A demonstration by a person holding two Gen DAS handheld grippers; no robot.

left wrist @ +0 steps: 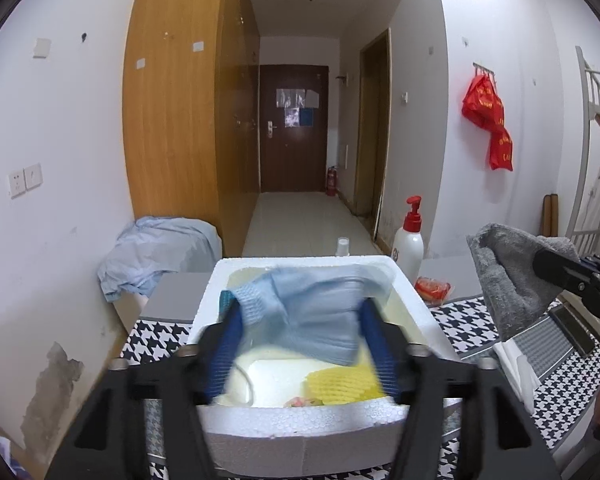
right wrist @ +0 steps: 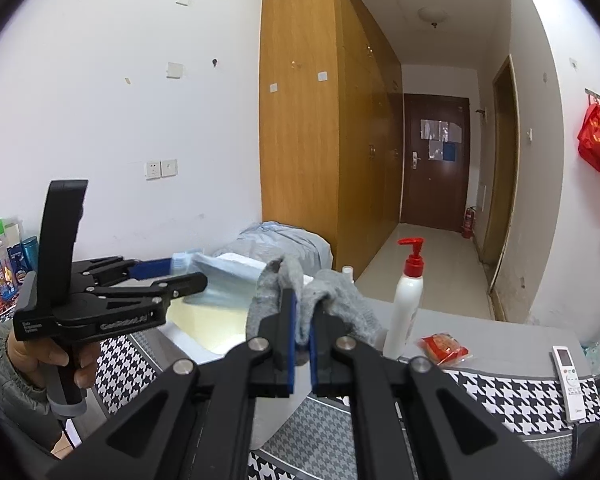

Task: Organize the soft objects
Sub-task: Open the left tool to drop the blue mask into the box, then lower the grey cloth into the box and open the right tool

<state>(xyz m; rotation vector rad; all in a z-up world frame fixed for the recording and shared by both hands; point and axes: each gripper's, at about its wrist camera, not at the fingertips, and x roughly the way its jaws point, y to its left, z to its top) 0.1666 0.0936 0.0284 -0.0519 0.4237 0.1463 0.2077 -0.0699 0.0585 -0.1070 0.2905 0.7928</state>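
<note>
Our left tongs (left wrist: 300, 344) stand spread over the white foam box (left wrist: 300, 420), the blue cloth (left wrist: 312, 312) slack between their pads and sagging inside it, while our right tongs (right wrist: 302, 344), off the box's right edge, pinch the gray cloth (right wrist: 340, 300).

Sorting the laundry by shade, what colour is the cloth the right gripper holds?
Grey; the cloth shows best in the right wrist view.

A light blue knitted cloth (left wrist: 308, 312) and yellow foam netting (left wrist: 340, 384) are seen in a white foam box (left wrist: 300, 420), a grey cloth (right wrist: 340, 300) is pinched between blue pads (right wrist: 290, 344), and a black-and-white houndstooth cover (right wrist: 508, 396) is spread beneath.
</note>
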